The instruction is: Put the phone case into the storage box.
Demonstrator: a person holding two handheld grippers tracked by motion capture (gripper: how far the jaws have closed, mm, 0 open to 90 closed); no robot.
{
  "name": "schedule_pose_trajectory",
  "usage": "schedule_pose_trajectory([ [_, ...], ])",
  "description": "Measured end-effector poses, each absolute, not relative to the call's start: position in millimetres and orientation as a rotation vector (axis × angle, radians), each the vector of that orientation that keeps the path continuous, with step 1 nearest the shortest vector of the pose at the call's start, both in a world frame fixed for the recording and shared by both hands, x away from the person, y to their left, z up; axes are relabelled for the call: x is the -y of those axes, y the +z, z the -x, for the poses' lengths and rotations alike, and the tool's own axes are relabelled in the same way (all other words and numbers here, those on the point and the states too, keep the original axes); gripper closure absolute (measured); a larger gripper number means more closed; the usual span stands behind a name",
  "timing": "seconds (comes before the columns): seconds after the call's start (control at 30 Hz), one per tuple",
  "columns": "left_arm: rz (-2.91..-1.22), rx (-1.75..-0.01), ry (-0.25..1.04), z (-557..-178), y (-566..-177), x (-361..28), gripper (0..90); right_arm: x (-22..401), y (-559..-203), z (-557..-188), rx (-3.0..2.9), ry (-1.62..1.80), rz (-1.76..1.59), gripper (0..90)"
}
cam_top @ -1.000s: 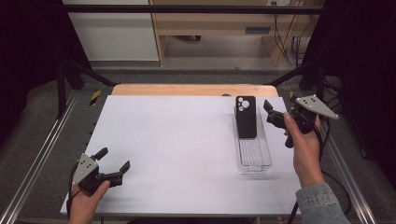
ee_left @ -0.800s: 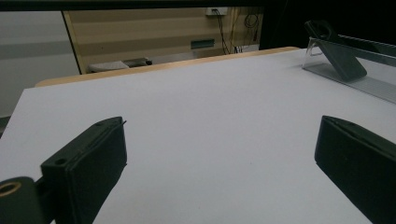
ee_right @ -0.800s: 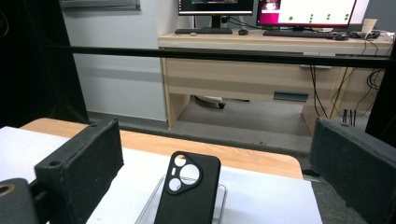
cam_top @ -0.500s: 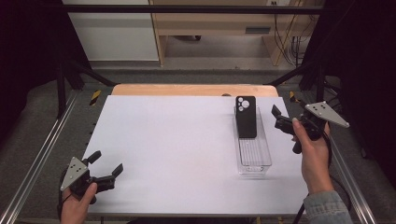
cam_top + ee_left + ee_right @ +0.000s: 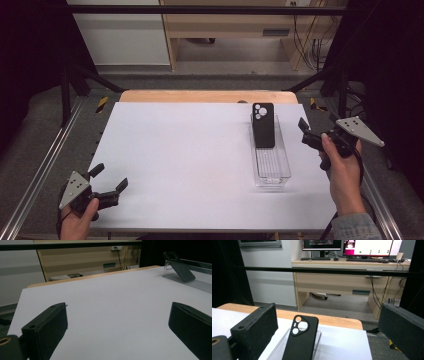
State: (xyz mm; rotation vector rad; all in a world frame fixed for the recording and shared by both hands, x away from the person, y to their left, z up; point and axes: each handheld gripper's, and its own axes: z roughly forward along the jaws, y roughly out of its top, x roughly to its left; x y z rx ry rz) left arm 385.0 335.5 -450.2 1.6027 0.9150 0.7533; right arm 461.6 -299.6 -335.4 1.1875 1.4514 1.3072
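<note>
Black phone (image 5: 263, 125) leaning tilted in the far end of the clear tray (image 5: 272, 175), my right gripper (image 5: 315, 136) just right of the tray, jaws apart, empty, my left gripper (image 5: 109, 185) well left of the tray, jaws apart, empty.

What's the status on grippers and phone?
Left gripper open, near table corner. Right gripper open, beside clear tray. Black phone propped on tray's far end, untouched. Nothing between.

Phone case (image 5: 263, 125) propped in the far end of a clear tray (image 5: 272, 176), near the desk's (image 5: 190, 150) right edge. Left tongs (image 5: 109, 178) at the near left corner; right tongs (image 5: 311, 133) just past the right edge.
</note>
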Motion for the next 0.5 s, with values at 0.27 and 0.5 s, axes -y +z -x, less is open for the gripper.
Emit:
schedule_pose_trajectory([
  [0.27, -1.605, -0.910, 0.757, -386, -451, -336, 2.4, 309, -339, -453, -1.453, 1.298, -1.172, 3.0],
  [0.5, -1.603, -0.909, 0.762, -387, -451, -336, 2.3, 314, -343, -445, -1.467, 1.301, -1.152, 3.1],
])
